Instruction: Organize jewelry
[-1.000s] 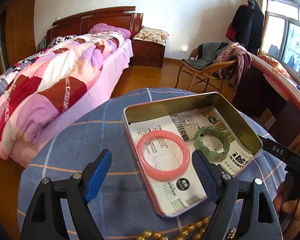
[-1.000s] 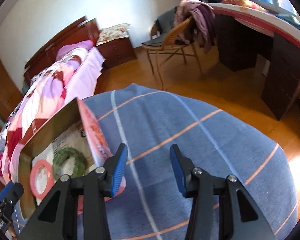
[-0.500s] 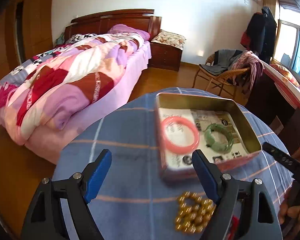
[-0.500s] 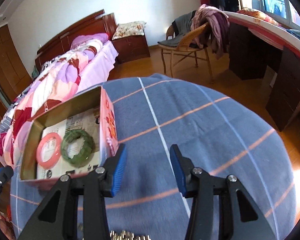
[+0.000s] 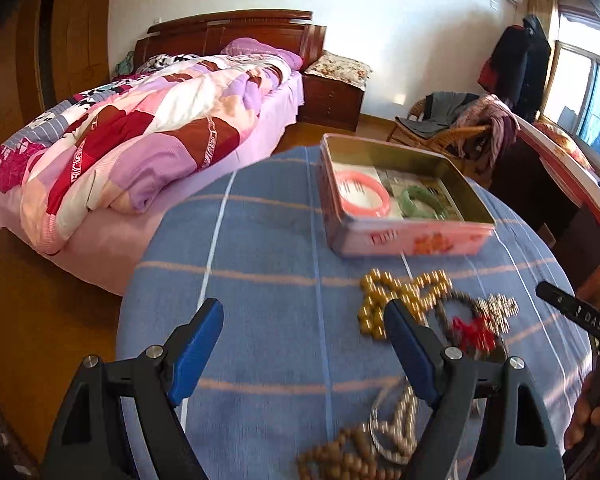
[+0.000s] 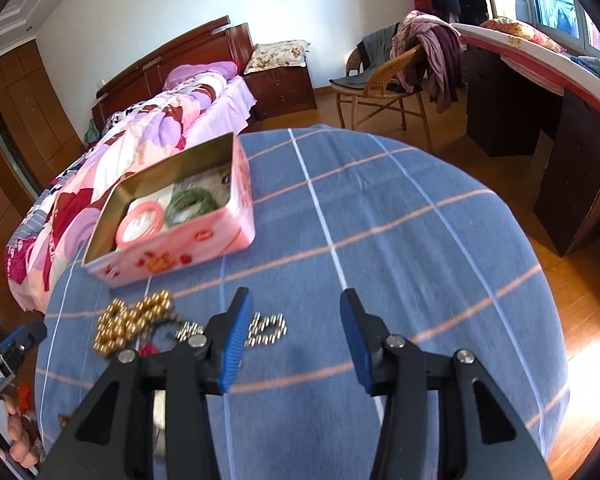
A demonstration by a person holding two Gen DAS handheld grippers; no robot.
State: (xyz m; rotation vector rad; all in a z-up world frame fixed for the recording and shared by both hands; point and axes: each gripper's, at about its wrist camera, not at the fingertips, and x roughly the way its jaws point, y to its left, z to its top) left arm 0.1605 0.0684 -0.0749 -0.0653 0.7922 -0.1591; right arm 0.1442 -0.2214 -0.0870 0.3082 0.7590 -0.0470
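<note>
A pink tin box [image 5: 408,236] [image 6: 172,256] stands open on the blue checked tablecloth [image 5: 268,248] [image 6: 380,220]. Inside lie a pink bangle [image 5: 364,196] [image 6: 140,224] and a green bangle [image 5: 420,202] [image 6: 190,206]. Nearer than the box lie a gold bead bracelet [image 5: 396,292] [image 6: 130,318], a dark bracelet with a red tassel [image 5: 474,330], a silver bead bracelet [image 6: 266,328] and a brown bead string [image 5: 340,452]. My left gripper [image 5: 304,344] hangs open over bare cloth, left of the beads. My right gripper [image 6: 296,336] is open and empty, right of the beads.
The round table's edge drops to a wooden floor all around. A bed with a patchwork quilt [image 5: 140,136] stands left, a wicker chair with clothes [image 6: 396,68] behind the table, a dark desk [image 6: 540,120] at the right. A hand [image 6: 20,436] holds the other gripper.
Both grippers have drawn back from the tin box toward the near side of the table. The loose bead bracelets have come into view in front of the box. Both stay open and empty.
</note>
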